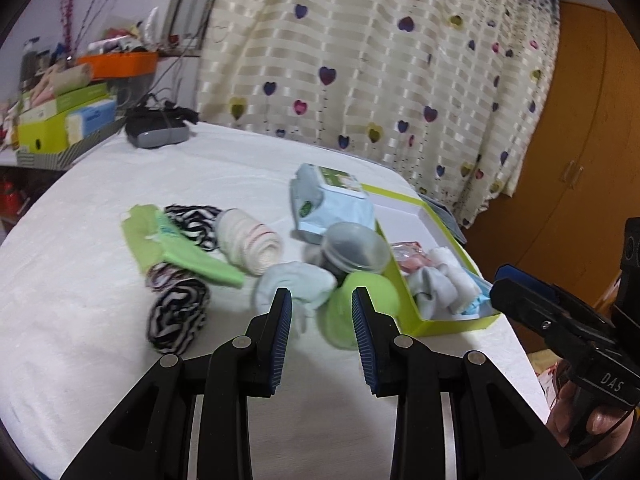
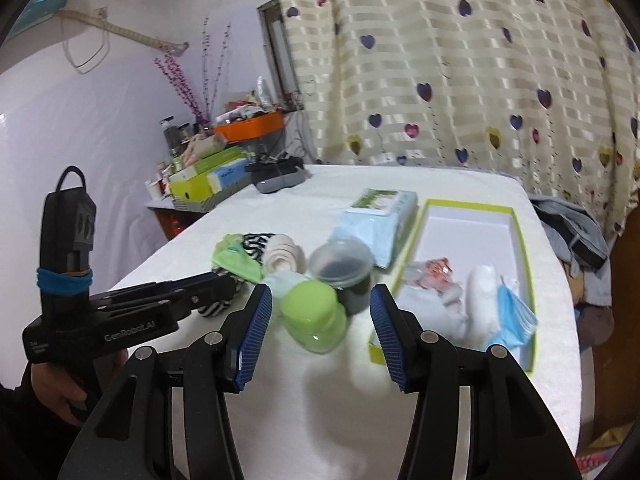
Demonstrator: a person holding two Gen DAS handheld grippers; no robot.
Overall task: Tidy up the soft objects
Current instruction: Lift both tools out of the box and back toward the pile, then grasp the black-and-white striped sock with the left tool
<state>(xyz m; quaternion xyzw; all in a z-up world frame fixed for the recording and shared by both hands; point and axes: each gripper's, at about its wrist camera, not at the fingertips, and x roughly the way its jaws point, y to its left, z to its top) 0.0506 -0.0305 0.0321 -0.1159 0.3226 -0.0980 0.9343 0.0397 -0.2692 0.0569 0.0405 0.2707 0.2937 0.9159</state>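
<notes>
Both grippers empty: left gripper (image 1: 322, 300) jaws parted, right gripper (image 2: 320, 300) jaws wide. Pale blue mittens (image 1: 294, 286) lie near-centre on white table (image 1: 100, 200), lime box (image 1: 416, 312) just right holding socks (image 1: 436, 286).

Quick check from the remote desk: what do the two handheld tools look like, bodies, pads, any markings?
Both are black plastic with scissor-like linkages, silver pivot pins and ribbed blue pads. The left tool bears white "GenRobot.AI" lettering, a blue band round its upright handle and a cable loop on top. The right tool shows white "DAS" lettering.
</notes>
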